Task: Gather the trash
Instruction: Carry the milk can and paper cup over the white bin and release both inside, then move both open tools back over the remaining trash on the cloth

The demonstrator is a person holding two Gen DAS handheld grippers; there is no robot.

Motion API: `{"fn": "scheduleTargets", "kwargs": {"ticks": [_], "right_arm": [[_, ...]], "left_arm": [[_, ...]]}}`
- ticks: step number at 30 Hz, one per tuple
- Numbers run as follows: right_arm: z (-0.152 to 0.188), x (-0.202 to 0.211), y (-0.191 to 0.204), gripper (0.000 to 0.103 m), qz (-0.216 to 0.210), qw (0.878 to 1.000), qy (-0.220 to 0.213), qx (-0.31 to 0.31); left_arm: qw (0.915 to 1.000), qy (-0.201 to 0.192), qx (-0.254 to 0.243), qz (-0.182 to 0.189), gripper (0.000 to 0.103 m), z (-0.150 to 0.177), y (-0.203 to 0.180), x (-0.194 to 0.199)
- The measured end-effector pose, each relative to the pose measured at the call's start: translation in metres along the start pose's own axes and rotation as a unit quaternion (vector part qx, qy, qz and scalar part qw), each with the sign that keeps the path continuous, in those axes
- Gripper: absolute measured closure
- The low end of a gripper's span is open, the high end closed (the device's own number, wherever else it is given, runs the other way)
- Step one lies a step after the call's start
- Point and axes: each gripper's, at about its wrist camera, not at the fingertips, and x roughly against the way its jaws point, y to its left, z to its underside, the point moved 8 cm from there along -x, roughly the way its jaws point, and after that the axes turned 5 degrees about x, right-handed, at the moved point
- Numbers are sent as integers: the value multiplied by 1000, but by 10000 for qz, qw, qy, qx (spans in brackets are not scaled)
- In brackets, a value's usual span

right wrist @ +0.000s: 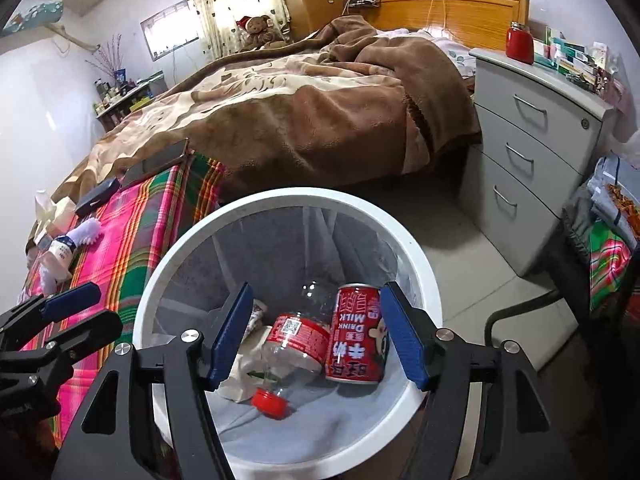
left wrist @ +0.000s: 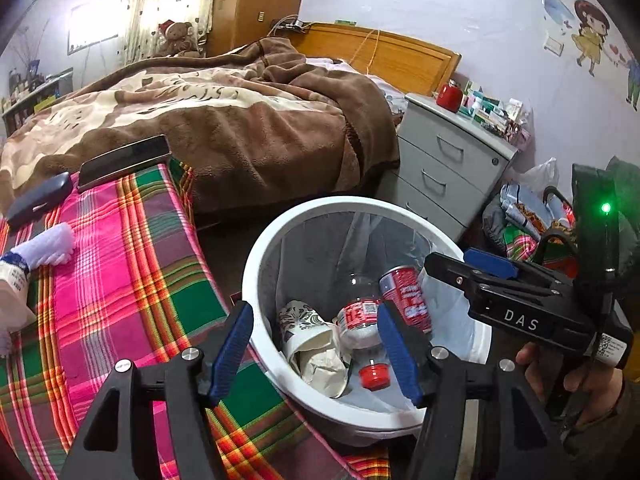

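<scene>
A bed [left wrist: 224, 120] under a rumpled brown blanket [right wrist: 304, 112] fills the far side of the room, with a grey three-drawer cabinet [left wrist: 444, 168] beside its headboard. Nearer to me lies a pink-and-green plaid cloth [left wrist: 120, 272], carrying a dark flat case [left wrist: 38, 200], a longer black slab [left wrist: 124, 162] and a white bottle with a ribbed cap [right wrist: 68, 246].

Right against the edge of that cloth stands the white trash bin [left wrist: 256, 280], lined with a clear bag. I hold both grippers above its mouth. In its bottom lie the collected pieces: a crushed paper cup [left wrist: 316, 344], a clear plastic bottle with a red label [right wrist: 296, 344] lying on its side with its red cap [right wrist: 270, 402] towards me, and a red milk-drink can [right wrist: 358, 336] leaning against the bottle.

My left gripper [left wrist: 316, 346] hangs over the bin's near rim with its blue pads spread apart and nothing between them. My right gripper [right wrist: 316, 336] is also parted and empty; the can and bottle seen between its fingers are down in the bin, not touched by the pads.
</scene>
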Motion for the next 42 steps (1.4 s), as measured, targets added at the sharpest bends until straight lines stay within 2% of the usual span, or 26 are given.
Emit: {"fn": "scheduleTargets", "kwargs": {"ticks": [11,23,37,42], "right_arm": [[-3,8,23,35,-141,9998,-125,67],[-6,11,65,35,-395,9984,-254,322],[-10,6,129,35,-826,9931,-292,782],[-11,3,156,35,-1029,9895,-289,971]], "left_arm": [[9995,-112,208,-228,39,8,26,23],[9961,-424,511,-577,39,15,69,62],[9859,-753,965,-1145,39,25,140,110],[9791,-843,1189,-1415,39,31,176,127]]}}
